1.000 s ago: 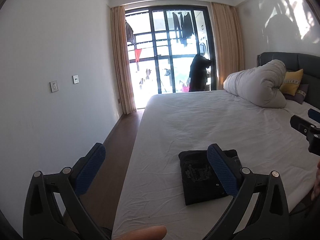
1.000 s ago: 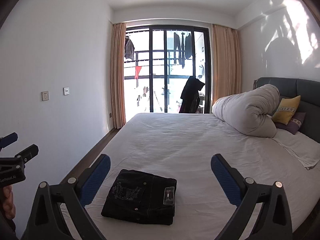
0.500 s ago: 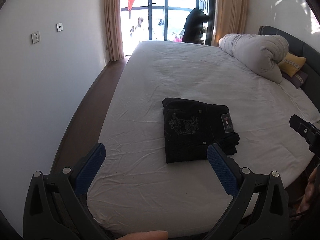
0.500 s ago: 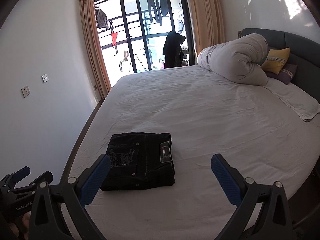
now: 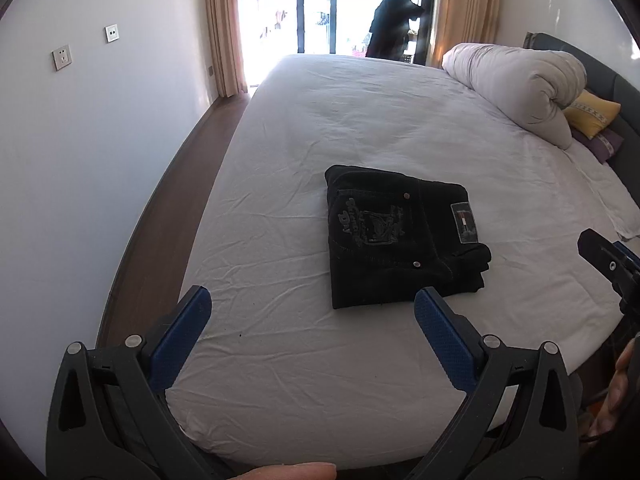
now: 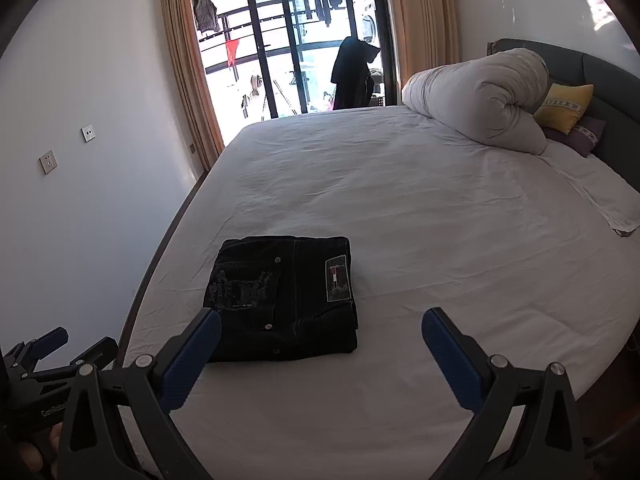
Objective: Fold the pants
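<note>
Above the bed [image 5: 280, 360], both tools, left [image 5: 312, 304] and right [image 6: 320, 328], gape wide and empty near the folded pants [image 5: 400, 240].

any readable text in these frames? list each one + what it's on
"DAY", partly legible: embroidered back pocket of the folded black pants; rest of the embroidery unreadable.
Rectangular waistband patch: red, white and dark flag-like mark, no readable words.
White lettering starting "Gen": body of the left gripper; rest too blurred.
Wall sockets: no text.
</note>
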A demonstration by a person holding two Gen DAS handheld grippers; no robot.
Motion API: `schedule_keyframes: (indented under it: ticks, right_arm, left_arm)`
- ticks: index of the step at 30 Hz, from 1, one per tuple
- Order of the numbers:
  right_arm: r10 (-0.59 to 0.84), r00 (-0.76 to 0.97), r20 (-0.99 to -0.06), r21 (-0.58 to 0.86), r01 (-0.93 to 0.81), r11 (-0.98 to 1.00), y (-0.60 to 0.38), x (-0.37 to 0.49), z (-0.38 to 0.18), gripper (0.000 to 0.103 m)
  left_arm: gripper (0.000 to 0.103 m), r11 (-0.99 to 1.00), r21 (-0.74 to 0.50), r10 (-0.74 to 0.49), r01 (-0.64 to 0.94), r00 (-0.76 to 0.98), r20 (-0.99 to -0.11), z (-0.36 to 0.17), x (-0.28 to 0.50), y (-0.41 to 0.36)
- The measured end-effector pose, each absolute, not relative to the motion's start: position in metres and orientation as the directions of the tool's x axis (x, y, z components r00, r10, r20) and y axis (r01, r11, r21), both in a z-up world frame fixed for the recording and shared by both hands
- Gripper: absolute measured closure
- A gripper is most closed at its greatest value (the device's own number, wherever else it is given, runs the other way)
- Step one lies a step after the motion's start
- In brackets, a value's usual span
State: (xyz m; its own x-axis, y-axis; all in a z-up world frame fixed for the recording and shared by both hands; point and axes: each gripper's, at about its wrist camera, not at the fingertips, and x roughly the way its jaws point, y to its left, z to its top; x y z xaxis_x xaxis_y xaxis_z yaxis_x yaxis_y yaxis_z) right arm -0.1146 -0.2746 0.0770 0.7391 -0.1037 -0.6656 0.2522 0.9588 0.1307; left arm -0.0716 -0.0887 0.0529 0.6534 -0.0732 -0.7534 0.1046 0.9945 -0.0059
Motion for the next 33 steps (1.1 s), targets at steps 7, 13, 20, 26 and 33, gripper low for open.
schedule_keyframes:
  ticks: [7,13,20,26,33]
  right_arm:
    - [-0.097,0.728,-0.678,0.123,0.243,0.962,-0.271,-0.111,0.073,0.0]
    - [-0.09,0.72,-0.688,0.123,0.238,0.963,-0.272,-0.108,0.07,0.0]
    - [-0.088,0.716,-0.693,0.122,0.237,0.964,-0.271,-0.107,0.068,0.0]
    - [-0.085,0.712,-0.697,0.119,0.232,0.965,-0.271,-0.106,0.066,0.0]
    - [-0.083,0.708,-0.701,0.119,0.23,0.966,-0.27,-0.105,0.063,0.0]
  left_arm:
    - [0.0,0.995,-0.004,-0.068,0.101,0.643,-0.763,0.05,-0.067,-0.086]
    - [0.0,0.995,0.0,-0.063,0.099,0.635,-0.77,0.046,-0.064,-0.088]
    - [0.0,0.995,0.001,-0.062,0.099,0.631,-0.774,0.044,-0.061,-0.088]
    - [0.0,0.995,-0.001,-0.062,0.097,0.627,-0.777,0.04,-0.059,-0.089]
    - [0.0,0.995,-0.002,-0.063,0.098,0.627,-0.776,0.04,-0.06,-0.089]
